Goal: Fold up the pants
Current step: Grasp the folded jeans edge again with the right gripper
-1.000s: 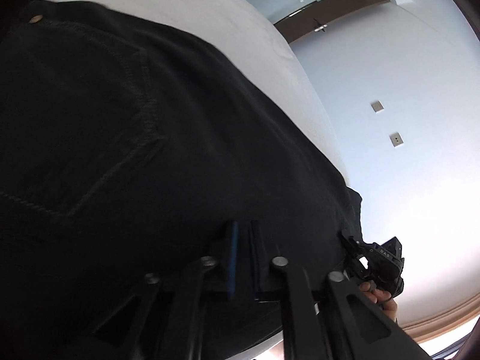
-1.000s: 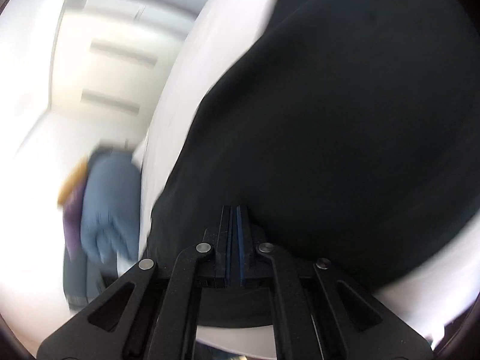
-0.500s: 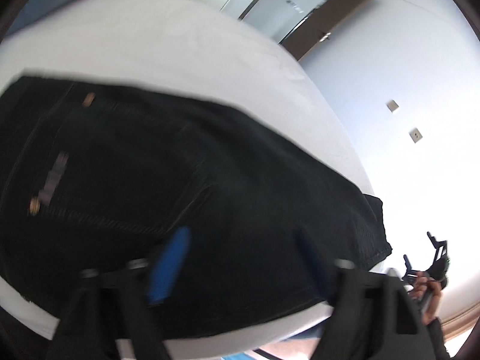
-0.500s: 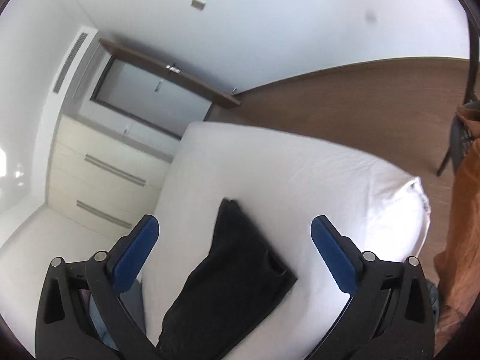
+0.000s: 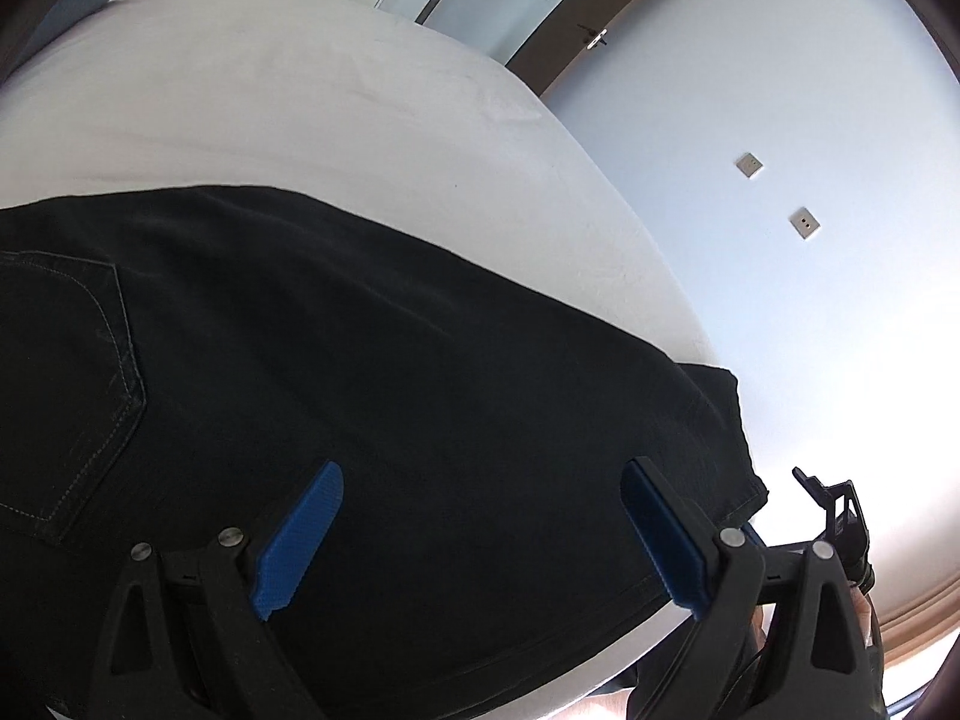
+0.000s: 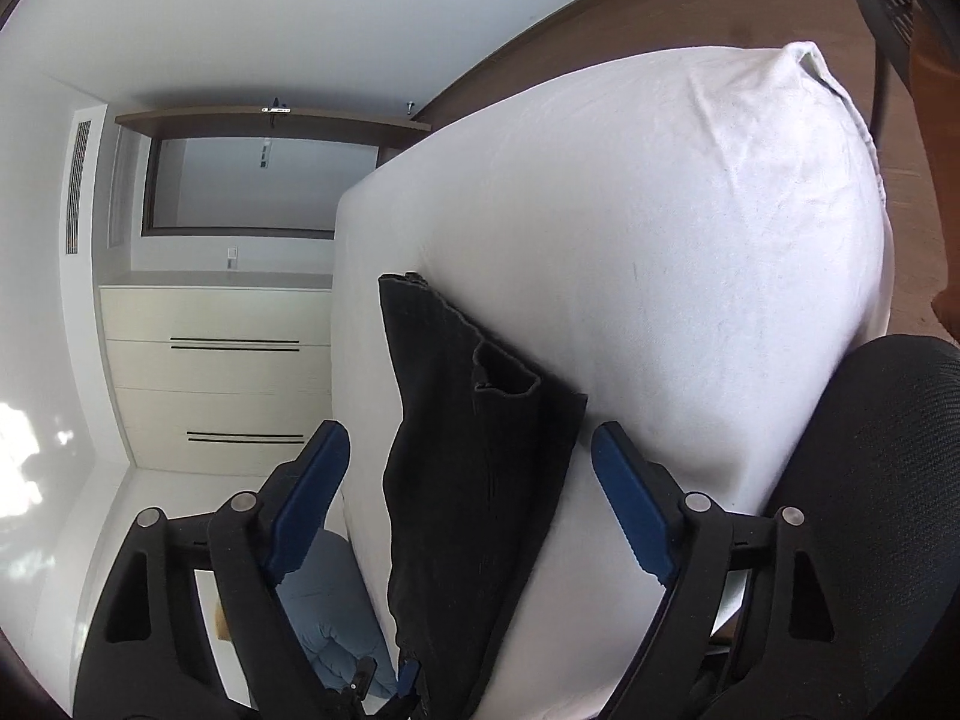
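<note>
Left wrist view: the black pants [image 5: 372, 396] are lying folded lengthwise along the near edge of the bed [image 5: 288, 102]. You're holding both claws, left gripper [image 5: 480, 516] and right gripper [image 6: 468, 498], wide apart and gripping nothing. Crosswise folds are looking undone.

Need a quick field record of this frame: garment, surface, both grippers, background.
garment: black pants, lying flat, back pocket facing up
surface: white bed
left gripper: open, over the pants, holding nothing
right gripper: open, above the pants, holding nothing
background: cream drawers, blue bundle on the floor, black chair
</note>
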`<state>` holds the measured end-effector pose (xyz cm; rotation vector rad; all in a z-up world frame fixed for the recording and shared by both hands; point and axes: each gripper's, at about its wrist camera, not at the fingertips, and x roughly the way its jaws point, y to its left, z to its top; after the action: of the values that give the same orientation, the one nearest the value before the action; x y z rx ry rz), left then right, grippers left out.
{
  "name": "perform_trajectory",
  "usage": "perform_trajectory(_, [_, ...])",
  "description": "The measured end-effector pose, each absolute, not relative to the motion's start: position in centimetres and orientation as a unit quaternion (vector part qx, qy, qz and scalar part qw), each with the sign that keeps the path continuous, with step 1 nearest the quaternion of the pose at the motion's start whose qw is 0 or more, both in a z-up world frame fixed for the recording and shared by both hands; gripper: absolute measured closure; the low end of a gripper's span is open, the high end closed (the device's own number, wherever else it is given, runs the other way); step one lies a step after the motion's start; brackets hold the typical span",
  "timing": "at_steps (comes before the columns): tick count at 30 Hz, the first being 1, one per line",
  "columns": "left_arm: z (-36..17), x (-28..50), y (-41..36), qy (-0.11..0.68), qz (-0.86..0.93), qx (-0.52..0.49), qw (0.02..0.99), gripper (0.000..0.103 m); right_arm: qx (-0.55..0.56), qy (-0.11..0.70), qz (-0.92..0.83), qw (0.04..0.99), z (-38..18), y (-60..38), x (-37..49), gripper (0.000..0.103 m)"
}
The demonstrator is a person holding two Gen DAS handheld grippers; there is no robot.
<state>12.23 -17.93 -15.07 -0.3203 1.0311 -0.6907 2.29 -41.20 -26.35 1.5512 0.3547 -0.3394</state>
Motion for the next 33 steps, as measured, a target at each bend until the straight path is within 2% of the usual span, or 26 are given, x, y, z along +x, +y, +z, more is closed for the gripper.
perform_trajectory(3, [-16.4, 12.1, -19.6, 0.501, -0.318, -0.137, 0.793, 0.008, 0.695, 0.156, -0.149, 0.685, -26.7, -41.1, 1.8, 0.023])
perform_trajectory(9, [-17.1, 11.8, -20.8, 0.509, -0.313, -0.121, 0.793, 0.008, 0.710, 0.143, -0.123, 0.679, -23.3, -41.3, 2.5, 0.028])
perform_trajectory(14, [-17.4, 11.7, -20.5, 0.514, -0.310, -0.107, 0.793, 0.008, 0.720, 0.129, -0.116, 0.672, -23.7, -41.0, 4.8, 0.039])
perform_trajectory(17, [-17.5, 11.6, -20.4, 0.514, -0.305, -0.103, 0.795, 0.008, 0.725, 0.124, -0.116, 0.668, -24.0, -41.2, 5.9, 0.052])
perform_trajectory(19, [-17.5, 11.5, -20.4, 0.515, -0.306, -0.099, 0.795, 0.008, 0.733, 0.117, -0.118, 0.659, -24.6, -41.4, 6.3, 0.074])
perform_trajectory(22, [-17.6, 11.5, -20.3, 0.516, -0.307, -0.096, 0.794, 0.008, 0.743, 0.117, -0.126, 0.647, -25.4, -41.4, 6.5, 0.091])
perform_trajectory(29, [-17.6, 11.5, -20.4, 0.517, -0.303, -0.100, 0.794, 0.008, 0.706, 0.144, -0.160, 0.674, -23.6, -41.0, 8.1, 0.094])
perform_trajectory(33, [-17.6, 11.6, -20.3, 0.516, -0.304, -0.111, 0.793, 0.008, 0.634, 0.186, -0.185, 0.727, -20.5, -40.4, 10.2, 0.094])
